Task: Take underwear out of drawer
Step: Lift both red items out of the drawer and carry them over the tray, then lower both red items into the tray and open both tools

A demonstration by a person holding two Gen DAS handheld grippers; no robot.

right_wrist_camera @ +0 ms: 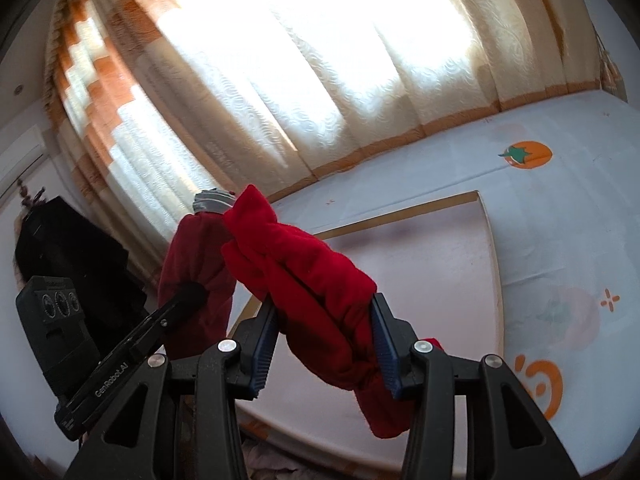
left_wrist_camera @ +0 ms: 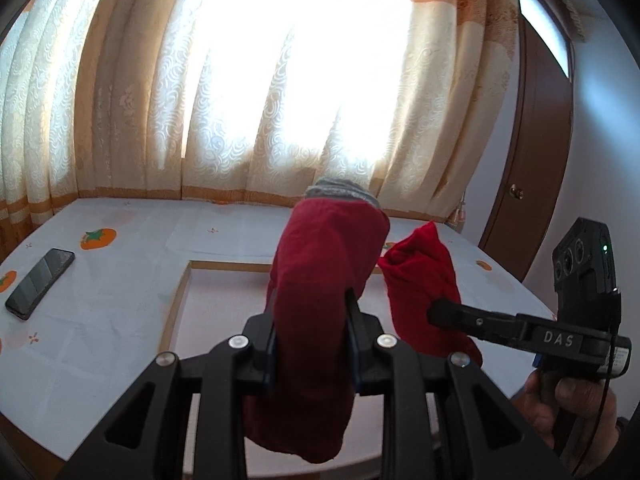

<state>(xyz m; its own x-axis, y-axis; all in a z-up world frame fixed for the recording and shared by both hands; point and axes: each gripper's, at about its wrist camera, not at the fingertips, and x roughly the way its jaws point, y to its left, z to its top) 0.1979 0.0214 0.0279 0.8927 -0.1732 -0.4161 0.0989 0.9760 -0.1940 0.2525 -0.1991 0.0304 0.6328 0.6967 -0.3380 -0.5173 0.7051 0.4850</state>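
Left to right, left wrist view. A black smartphone [left_wrist_camera: 40,282] lies flat at 9 o'clock on the white cloth-covered surface [left_wrist_camera: 120,340] printed with orange fruit; it plays no part here.

Centre: left gripper [left_wrist_camera: 312,332] is clamped on a dark red rolled cloth bundle with a grey band at its far end [left_wrist_camera: 320,280], probably underwear. The roll is pinched across its middle, so both ends hang free. Long axis runs along the fingers, grey end pointing to 12 o'clock toward the curtain [left_wrist_camera: 240,80].

At 3 o'clock: right gripper [right_wrist_camera: 322,344], clamped on a brighter red folded cloth bundle [right_wrist_camera: 312,276], also gripped mid-length. Its long axis tilts from 11 o'clock down to 5 o'clock in the right wrist view.

Both bundles are held clear above the surface, side by side, not touching it. Judgement: carried aloft for transfer, set-down pending. No drawer can be identified with confidence.
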